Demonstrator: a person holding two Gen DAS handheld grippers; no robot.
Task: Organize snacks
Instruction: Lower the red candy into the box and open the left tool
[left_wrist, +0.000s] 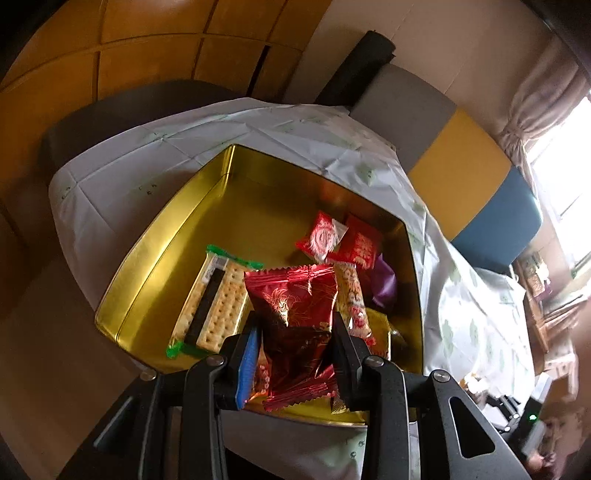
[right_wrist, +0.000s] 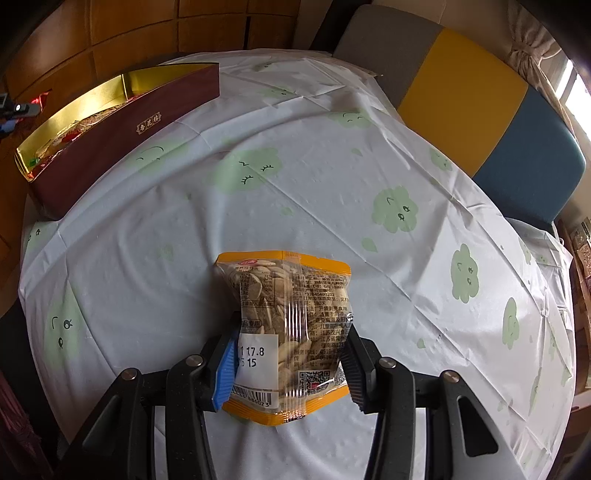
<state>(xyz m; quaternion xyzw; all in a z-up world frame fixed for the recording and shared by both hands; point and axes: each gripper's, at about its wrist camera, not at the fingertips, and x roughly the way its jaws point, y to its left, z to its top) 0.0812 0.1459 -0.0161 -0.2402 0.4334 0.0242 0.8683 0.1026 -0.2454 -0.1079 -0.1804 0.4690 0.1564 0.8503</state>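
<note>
Two light, crinkly packets are clamped: the red foil packet (left_wrist: 295, 325) in the left gripper (left_wrist: 295, 354) above the gold-lined box (left_wrist: 147, 258), the seed packet (right_wrist: 284, 325) in the right gripper (right_wrist: 288, 369) over the tablecloth (right_wrist: 369, 166). Film is slippery; grip mid-body. Only the right view shows the box's maroon exterior.

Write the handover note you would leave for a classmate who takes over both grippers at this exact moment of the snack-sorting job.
Left gripper: shut on the red foil packet, held over the gold tin.
Right gripper: shut on the seed packet, over the tablecloth, well away from the tin.
Done: the cracker pack, two small red sachets, a purple wrapper and a few other snacks already lie in the tin.
Left: release the red foil packet into the tin, then bring the seed packet across and drop it in. No other loose snacks show on the cloth in these views.
</note>
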